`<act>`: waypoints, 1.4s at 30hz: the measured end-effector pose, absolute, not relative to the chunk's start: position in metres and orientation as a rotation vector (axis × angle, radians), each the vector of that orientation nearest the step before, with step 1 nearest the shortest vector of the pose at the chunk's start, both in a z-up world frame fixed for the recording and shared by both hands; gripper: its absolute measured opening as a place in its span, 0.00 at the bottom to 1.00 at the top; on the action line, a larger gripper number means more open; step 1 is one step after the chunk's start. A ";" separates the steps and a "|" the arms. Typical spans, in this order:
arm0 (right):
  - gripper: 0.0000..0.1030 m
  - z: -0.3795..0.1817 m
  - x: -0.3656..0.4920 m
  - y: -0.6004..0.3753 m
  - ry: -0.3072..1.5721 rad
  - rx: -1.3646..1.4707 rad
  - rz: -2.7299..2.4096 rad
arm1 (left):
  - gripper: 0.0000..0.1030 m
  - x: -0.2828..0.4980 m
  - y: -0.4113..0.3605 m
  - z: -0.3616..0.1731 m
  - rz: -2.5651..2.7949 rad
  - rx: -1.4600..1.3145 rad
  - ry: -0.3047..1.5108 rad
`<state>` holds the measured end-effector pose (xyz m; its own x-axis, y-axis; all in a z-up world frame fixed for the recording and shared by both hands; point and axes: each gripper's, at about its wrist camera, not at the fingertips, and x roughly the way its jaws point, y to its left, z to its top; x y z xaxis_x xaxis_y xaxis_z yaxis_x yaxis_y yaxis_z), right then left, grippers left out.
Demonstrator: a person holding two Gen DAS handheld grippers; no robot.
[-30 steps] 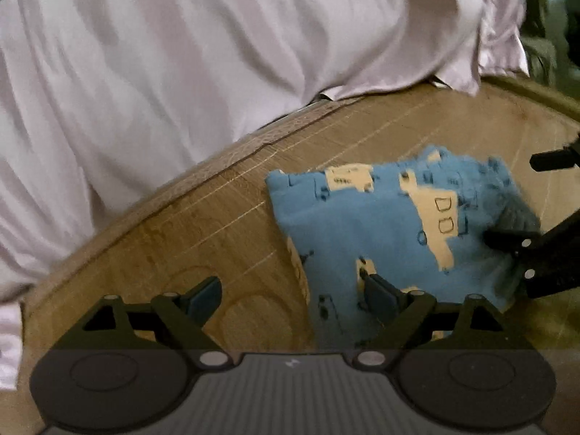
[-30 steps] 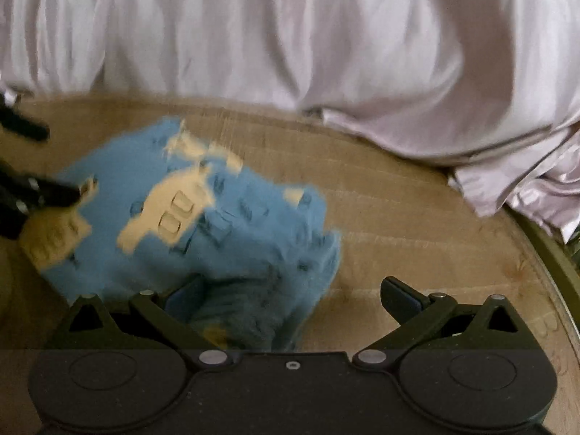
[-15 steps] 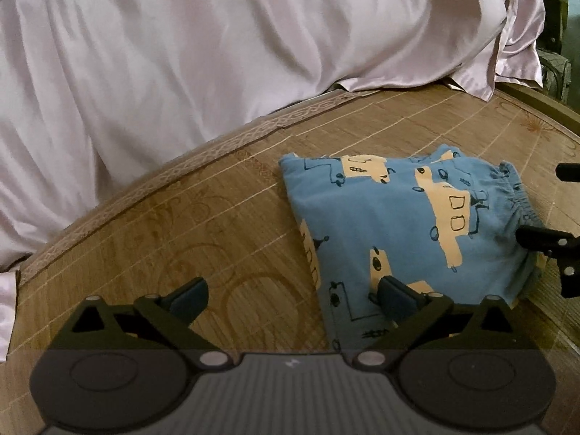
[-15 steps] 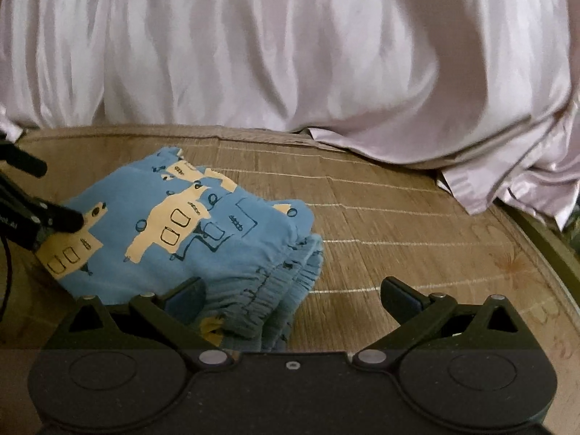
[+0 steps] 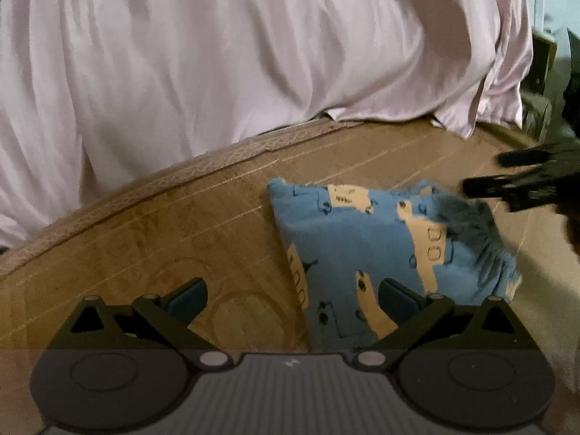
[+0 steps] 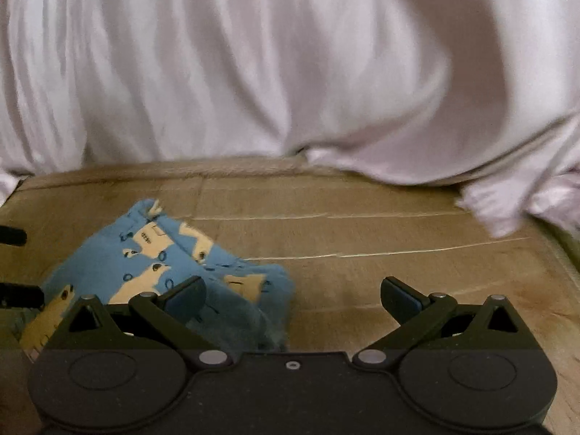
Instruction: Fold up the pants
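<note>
Left tool [image 5: 291, 295]: I see its jaws spread, empty, right finger over the pants' near edge.
Right tool [image 6: 291, 295]: spread too, left finger above the waistband end.
Pants [image 5: 377, 253]: folded blue bundle on the woven mat [image 5: 181, 246], between my tools, long axis near-to-far.
Behind: pale sheet [image 6: 253, 65].

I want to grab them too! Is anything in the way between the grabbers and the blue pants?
Nothing visible. The folded blue pants lie on the woven mat, with both the left gripper and right gripper open right at them. The pale sheet stays behind.
</note>
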<state>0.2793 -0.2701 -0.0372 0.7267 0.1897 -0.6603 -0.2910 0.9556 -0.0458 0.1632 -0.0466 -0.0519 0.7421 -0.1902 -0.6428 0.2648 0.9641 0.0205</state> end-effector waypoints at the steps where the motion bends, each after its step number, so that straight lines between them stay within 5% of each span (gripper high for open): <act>1: 0.99 -0.041 0.293 -0.267 0.755 -0.152 0.291 | 1.00 0.164 -0.045 -0.053 -0.255 0.094 0.698; 7: 0.98 -0.065 0.326 -0.255 0.819 -0.141 0.377 | 1.00 0.165 -0.034 -0.065 -0.307 -0.003 0.770; 15: 0.73 -0.073 0.329 -0.260 0.828 -0.012 0.368 | 0.99 0.167 -0.037 -0.072 -0.327 -0.019 0.808; 29: 0.64 -0.070 0.322 -0.257 0.850 -0.016 0.322 | 0.99 0.168 -0.036 -0.072 -0.298 -0.051 0.847; 33: 0.50 -0.070 0.318 -0.255 0.836 -0.016 0.325 | 0.98 0.167 -0.036 -0.074 -0.304 -0.067 0.865; 36: 0.22 -0.070 0.313 -0.255 0.815 -0.005 0.316 | 0.83 0.167 -0.035 -0.076 -0.347 -0.077 0.880; 38: 0.18 -0.071 0.304 -0.254 0.787 0.009 0.284 | 0.74 0.167 -0.034 -0.078 -0.361 -0.097 0.889; 42: 0.14 -0.070 0.287 -0.245 0.732 -0.023 0.244 | 0.37 0.167 -0.035 -0.079 -0.413 -0.124 0.895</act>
